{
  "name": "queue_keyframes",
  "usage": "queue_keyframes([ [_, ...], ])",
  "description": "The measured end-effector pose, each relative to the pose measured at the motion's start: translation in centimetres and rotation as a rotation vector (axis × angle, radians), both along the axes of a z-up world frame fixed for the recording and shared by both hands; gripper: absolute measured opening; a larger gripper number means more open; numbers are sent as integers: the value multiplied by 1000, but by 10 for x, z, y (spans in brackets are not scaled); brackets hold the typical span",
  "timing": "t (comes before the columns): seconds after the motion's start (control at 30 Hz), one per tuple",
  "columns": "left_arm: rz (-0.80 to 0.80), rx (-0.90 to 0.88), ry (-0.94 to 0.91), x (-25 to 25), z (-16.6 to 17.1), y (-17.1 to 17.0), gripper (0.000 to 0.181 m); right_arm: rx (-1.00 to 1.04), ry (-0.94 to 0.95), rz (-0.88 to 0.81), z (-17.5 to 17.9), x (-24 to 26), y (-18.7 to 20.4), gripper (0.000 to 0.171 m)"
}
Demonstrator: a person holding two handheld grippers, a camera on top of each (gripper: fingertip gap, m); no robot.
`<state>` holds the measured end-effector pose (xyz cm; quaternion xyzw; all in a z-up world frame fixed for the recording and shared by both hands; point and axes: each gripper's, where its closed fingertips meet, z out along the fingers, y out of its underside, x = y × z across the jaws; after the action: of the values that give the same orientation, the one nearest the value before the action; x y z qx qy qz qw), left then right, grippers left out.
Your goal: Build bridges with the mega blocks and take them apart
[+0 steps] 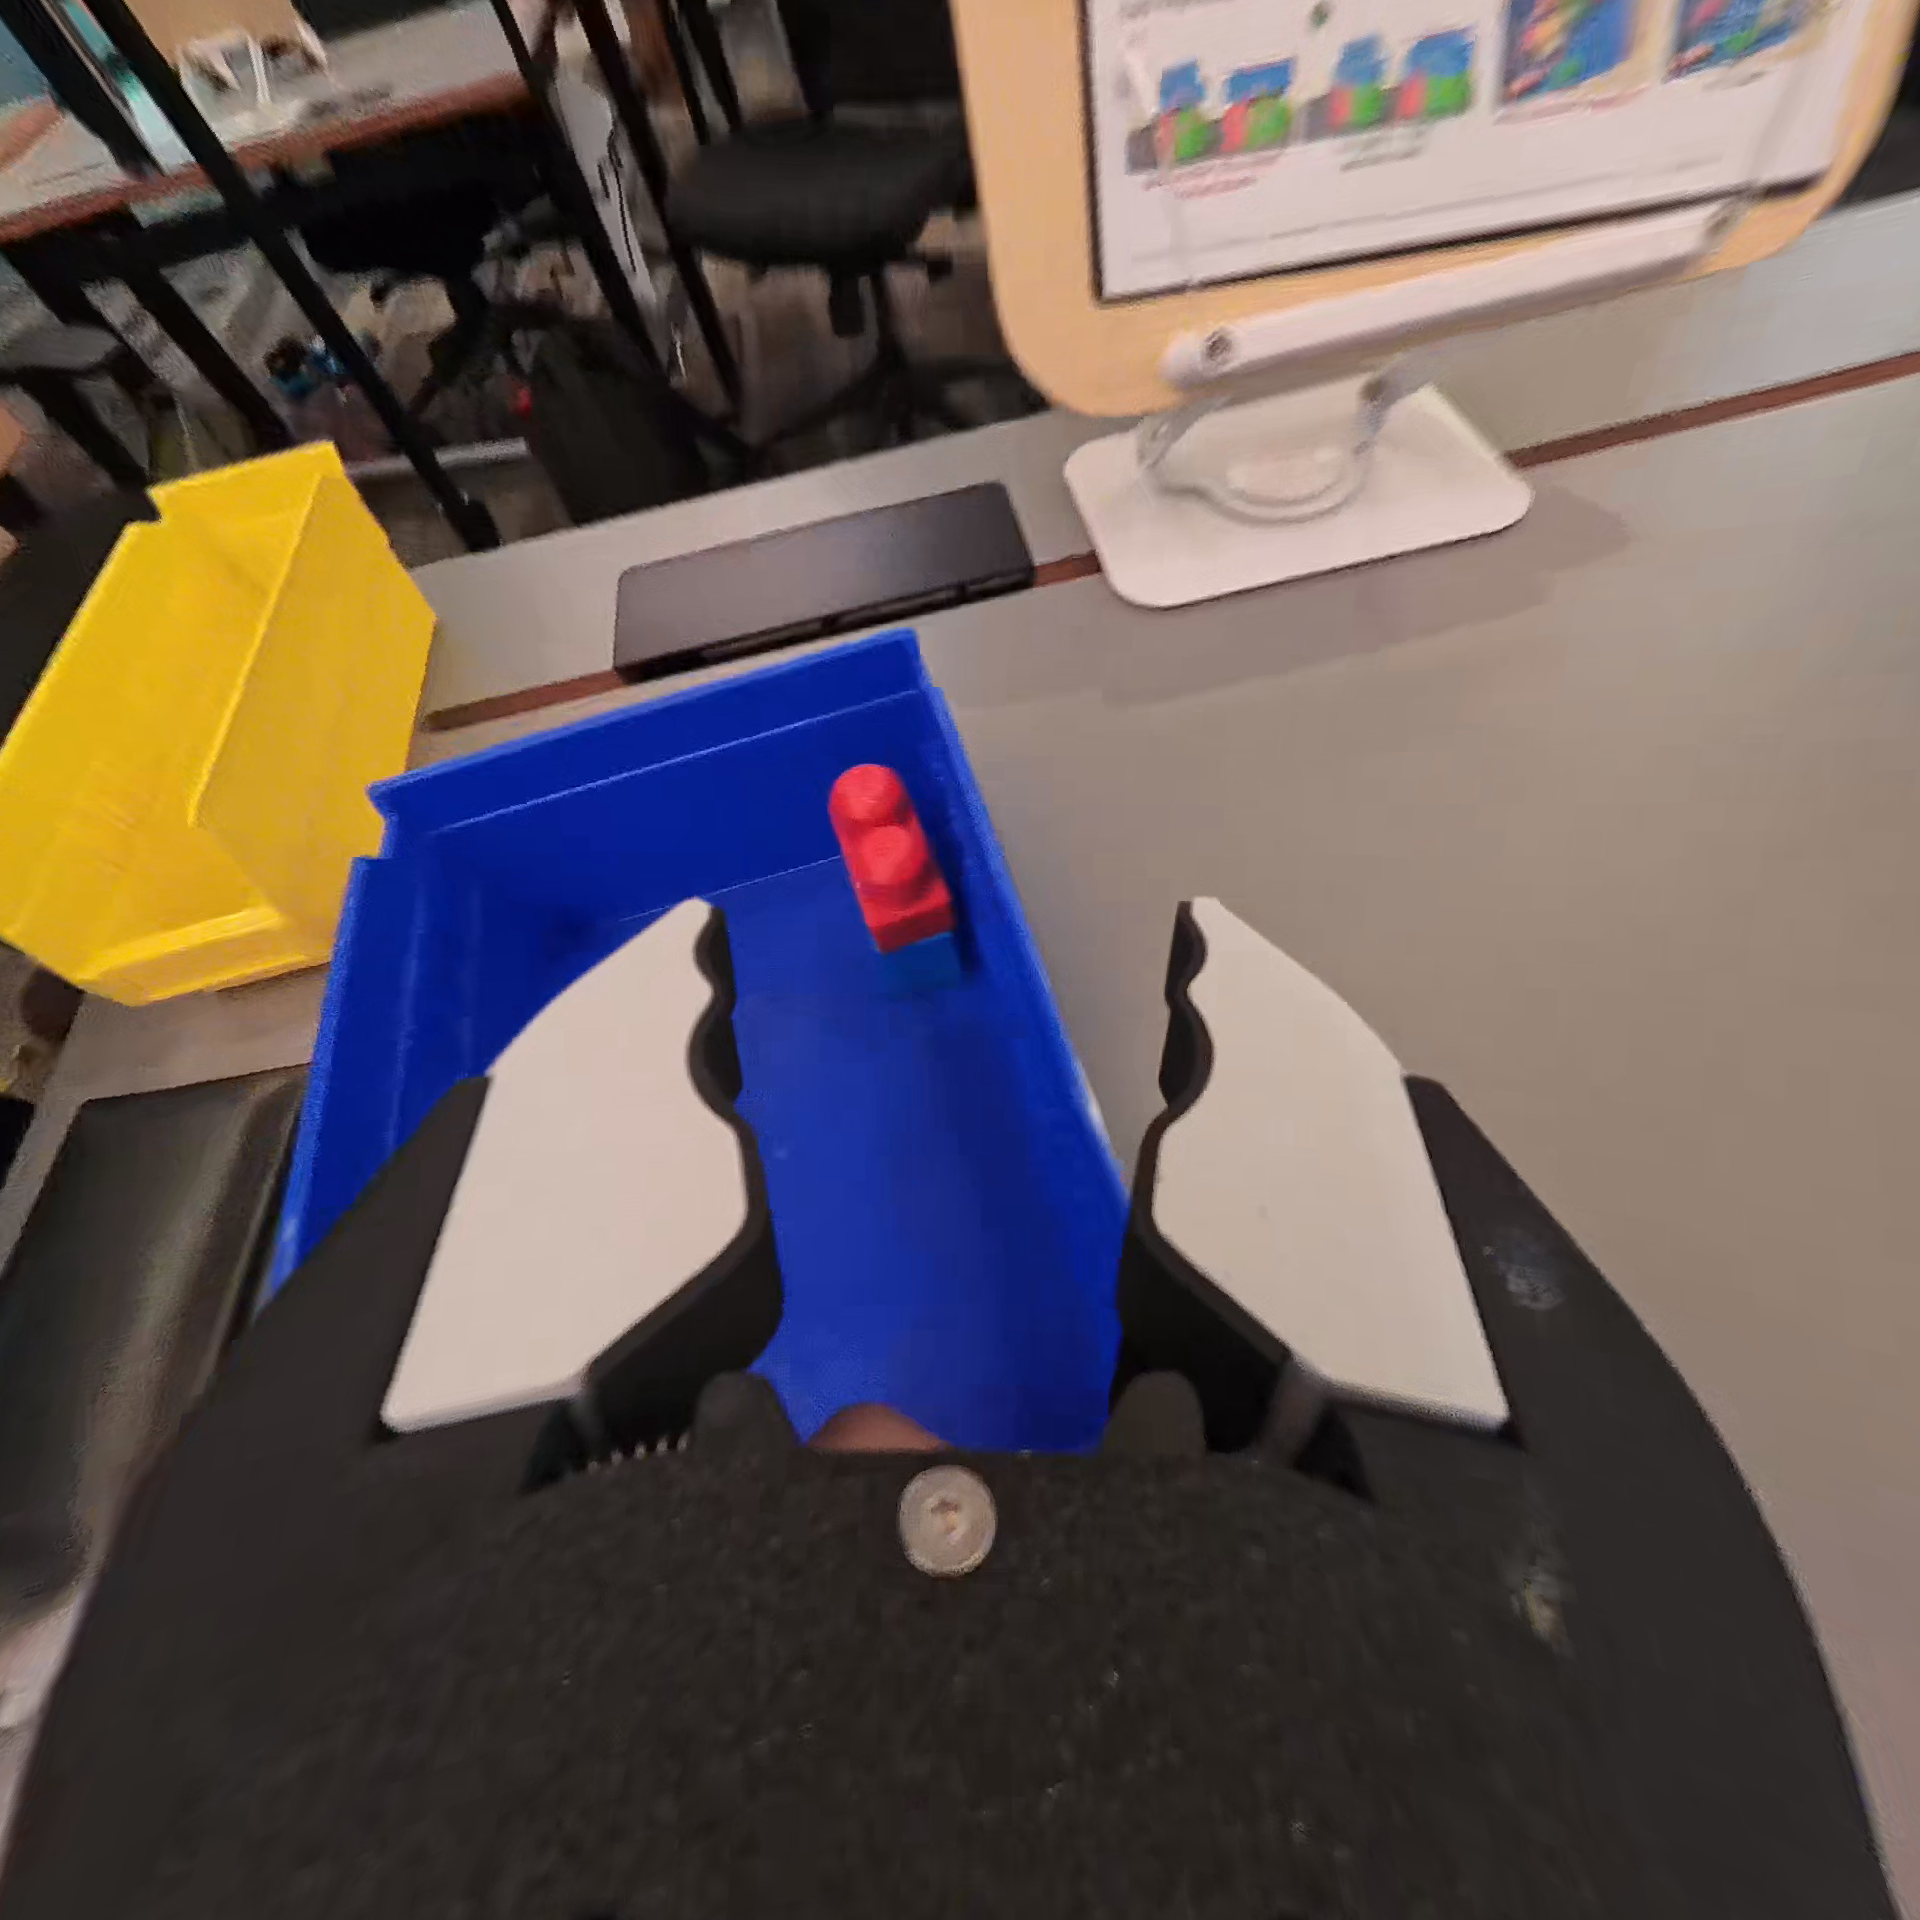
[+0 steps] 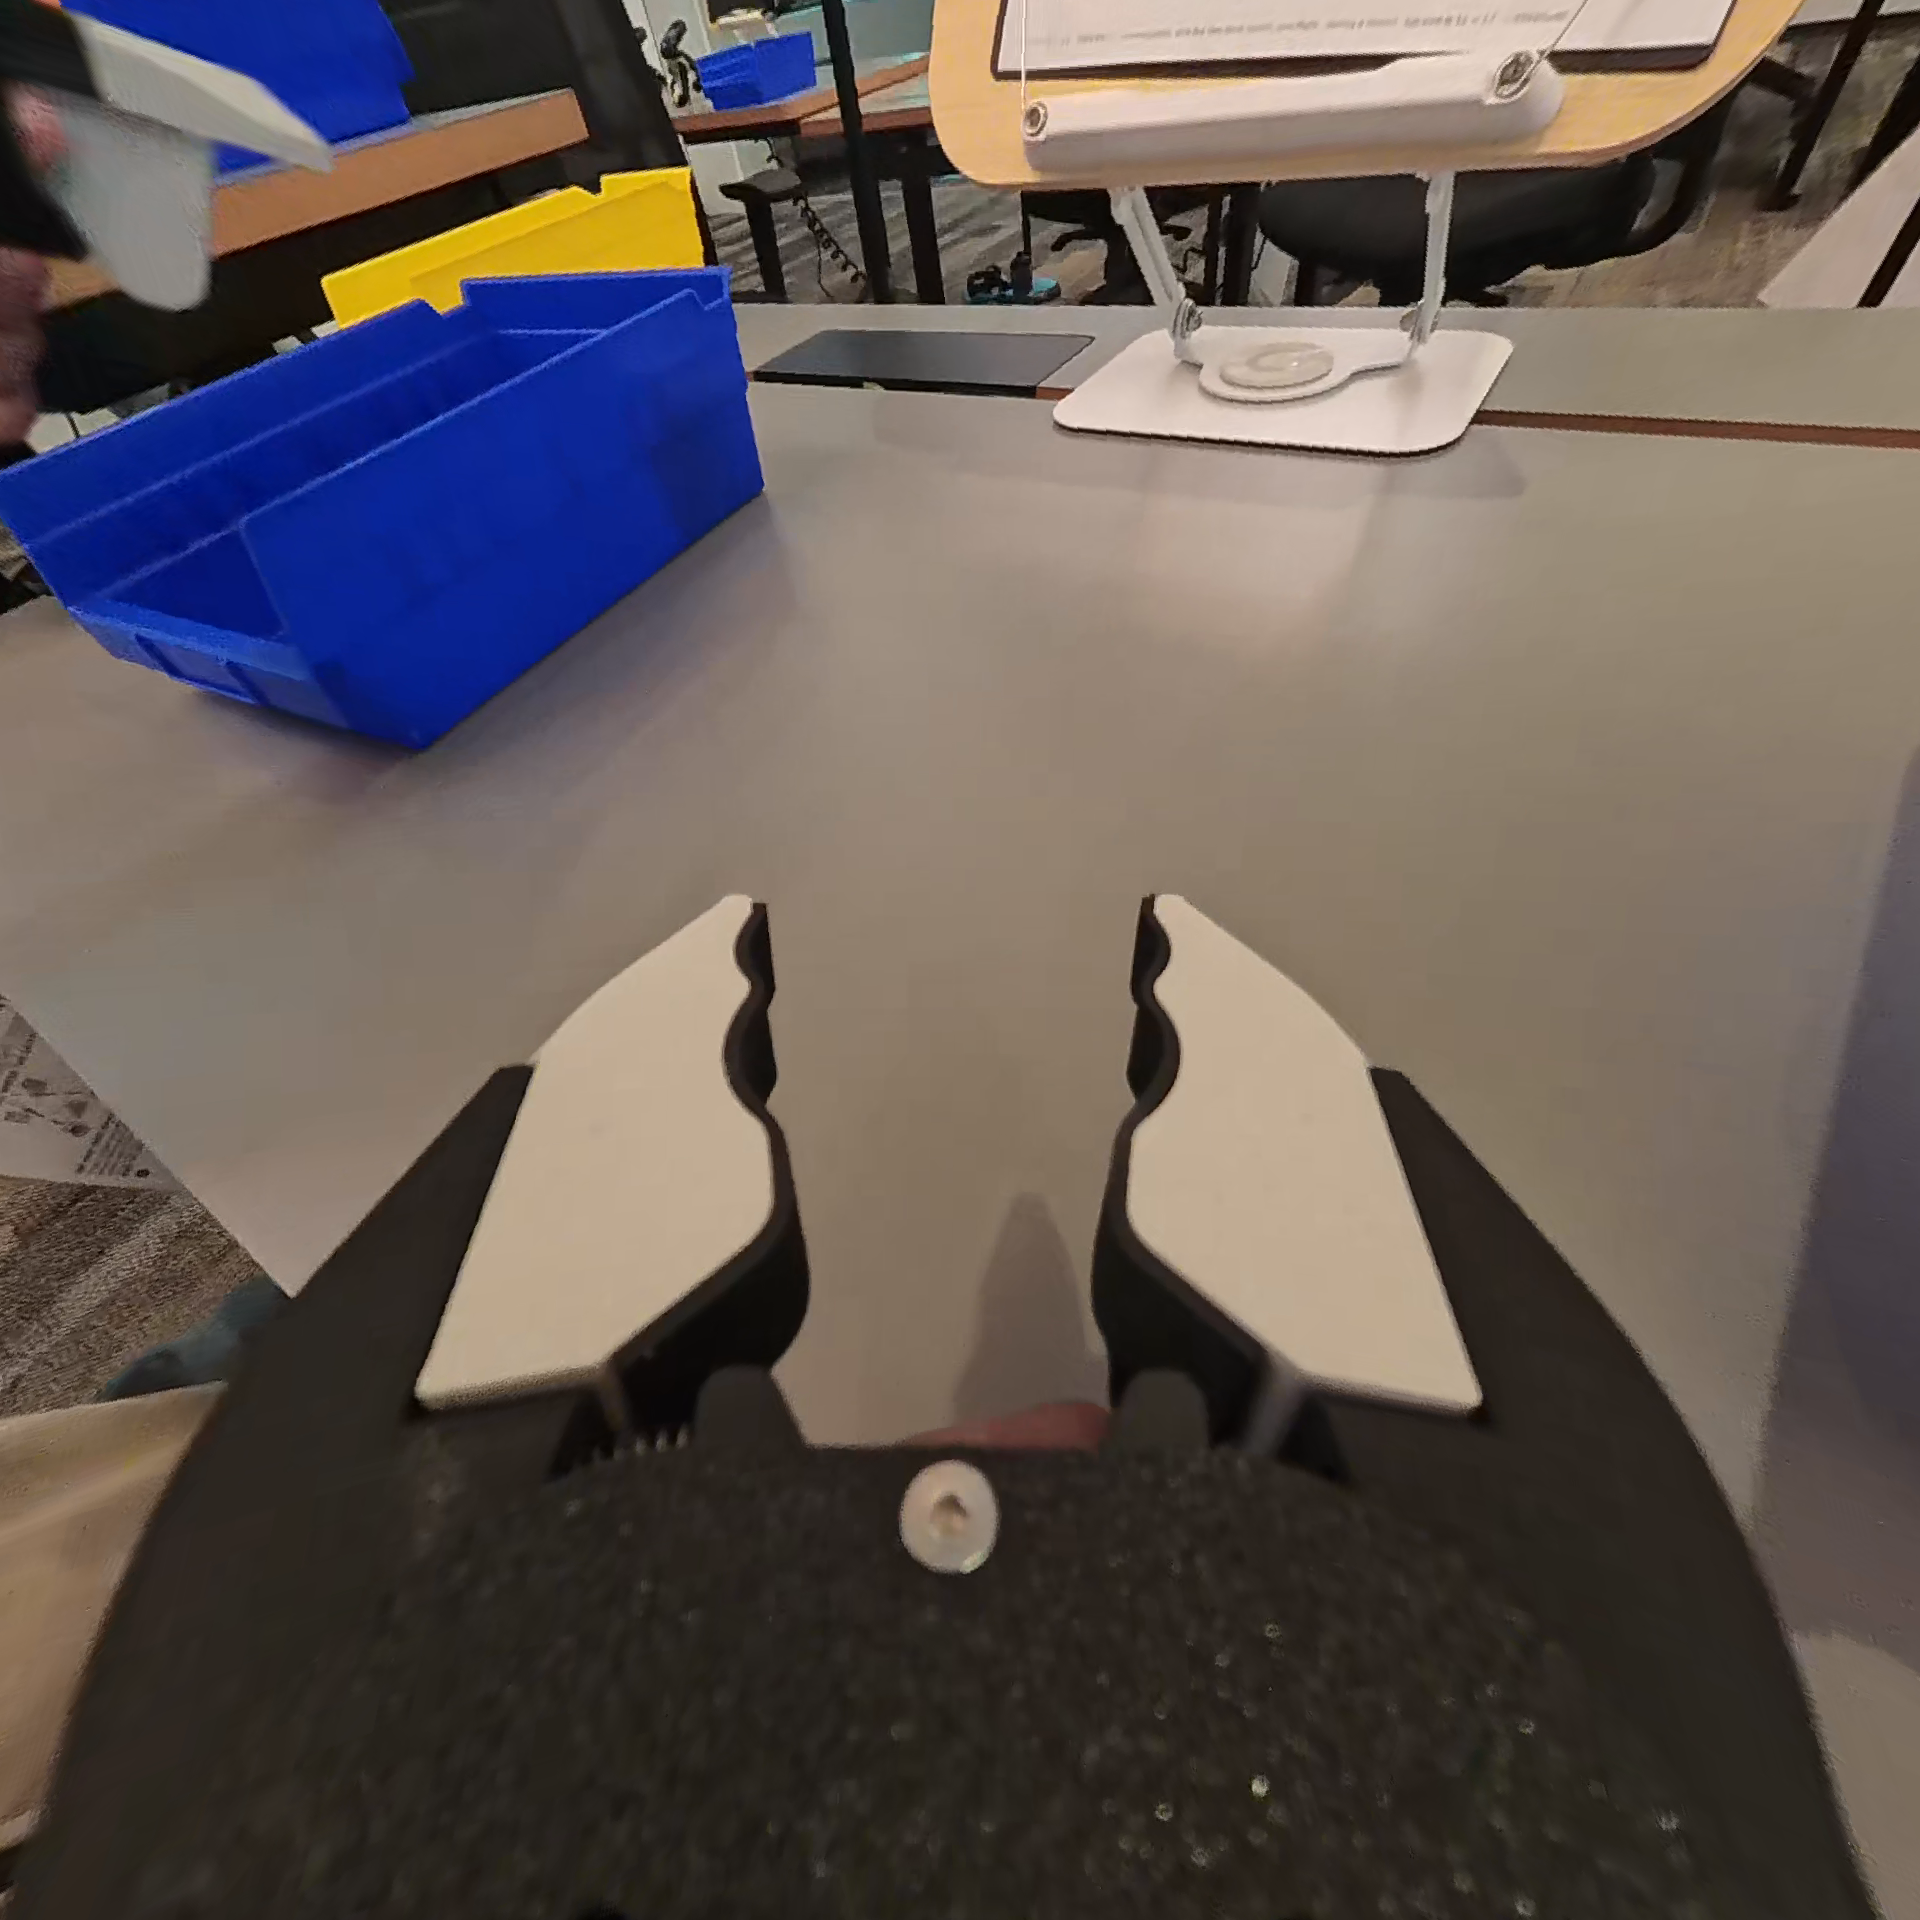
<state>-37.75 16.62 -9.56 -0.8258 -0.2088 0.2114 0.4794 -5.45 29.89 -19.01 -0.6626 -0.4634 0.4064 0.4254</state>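
Mega blocks are pretty scarce right now: the only ones showing are a red block (image 1: 888, 857) sitting on what looks like a blue block (image 1: 923, 961) (motion blur plus blue-on-blue makes that one hard to call), tucked against the far right wall inside the blue bin (image 1: 665, 748). The left claw (image 1: 940, 925) hangs over that bin with its jaws spread wide and nothing between them, pointed down into the bin, with the red block just ahead of its right finger. The right claw (image 2: 951, 914) is also spread and empty, parked over bare grey bench (image 2: 1351, 675), well apart from the bin. A yellow bin (image 1: 208, 665) sits just beside the blue one, and a stand with a picture sheet (image 1: 1455, 135) is at the back. No bridge is standing anywhere, so this reads as either the very start of a build or the tail end of a teardown. If it's a pick, the left claw needs to drop lower, shift right to straddle the red block, and mind the bin wall right next to it.
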Motion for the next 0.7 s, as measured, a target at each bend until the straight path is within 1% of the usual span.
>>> queue_keyframes([
  [0.1,54,-118,-42,-45,-20,14,80,6,4,3,3,4,2,66],
  [0.23,73,-204,-208,-78,-59,34,81,5,14,-1,6,9,7,65],
  [0.3,71,-232,-305,-87,-77,41,81,2,15,-2,7,11,9,65],
  [0.4,79,-251,-426,-98,-92,48,78,2,15,-5,8,15,12,65],
  [0.47,81,-297,-478,-104,-103,49,83,-4,17,-1,8,17,12,65],
  [0.5,76,-314,-501,-105,-108,50,82,-7,16,1,8,17,12,65],
  [0.53,80,-320,-510,-108,-111,51,78,-9,14,4,8,17,11,65],
  [0.57,93,-353,-514,-112,-115,49,85,-10,11,7,8,17,11,65],
  [0.6,86,-374,-530,-113,-120,48,87,-10,9,10,8,17,10,65],
  [0.67,77,-393,-575,-112,-126,49,84,-10,4,20,8,16,8,65],
  [0.7,79,-432,-574,-113,-132,47,81,-11,-1,26,7,16,7,65],
])
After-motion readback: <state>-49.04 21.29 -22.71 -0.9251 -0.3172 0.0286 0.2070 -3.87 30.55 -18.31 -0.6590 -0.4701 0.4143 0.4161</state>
